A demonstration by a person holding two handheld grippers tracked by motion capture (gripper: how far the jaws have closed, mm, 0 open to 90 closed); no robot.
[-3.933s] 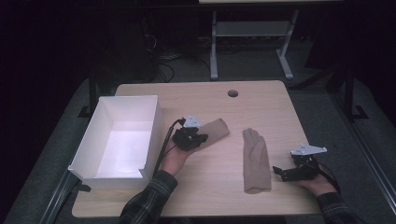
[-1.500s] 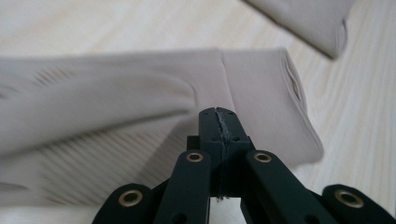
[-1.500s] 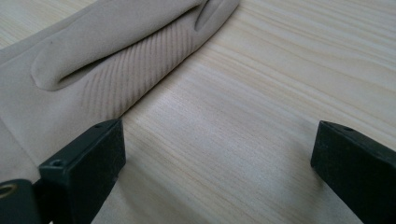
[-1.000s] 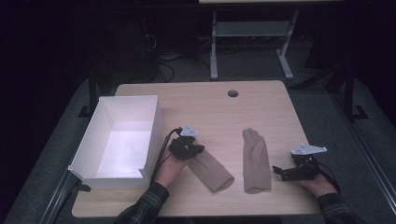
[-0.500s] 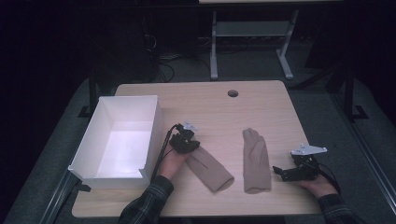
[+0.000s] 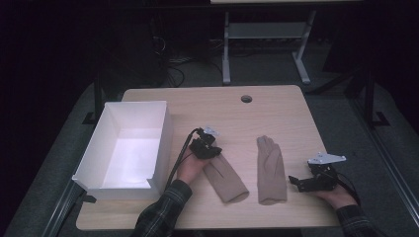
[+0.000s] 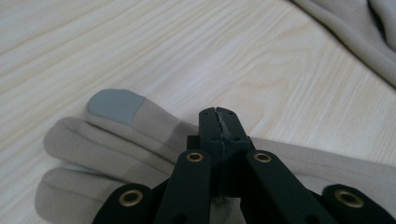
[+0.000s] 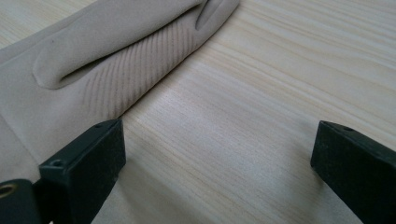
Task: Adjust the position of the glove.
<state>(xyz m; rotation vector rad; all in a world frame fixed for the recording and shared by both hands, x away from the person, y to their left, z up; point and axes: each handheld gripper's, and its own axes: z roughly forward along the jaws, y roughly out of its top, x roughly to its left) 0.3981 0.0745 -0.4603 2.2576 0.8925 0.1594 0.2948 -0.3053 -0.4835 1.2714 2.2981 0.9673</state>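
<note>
Left gripper (image 6: 206,148): jaws pressed together on the finger end of the left glove (image 6: 226,178), which lies flat on the desk (image 6: 276,108) just right of the white box (image 6: 129,148). Glove's long axis runs from the jaws diagonally toward the person. Right gripper (image 6: 302,181): jaws apart, empty, just beside the second glove (image 6: 271,170). Left hand is nearer the box; nothing lies between.
</note>
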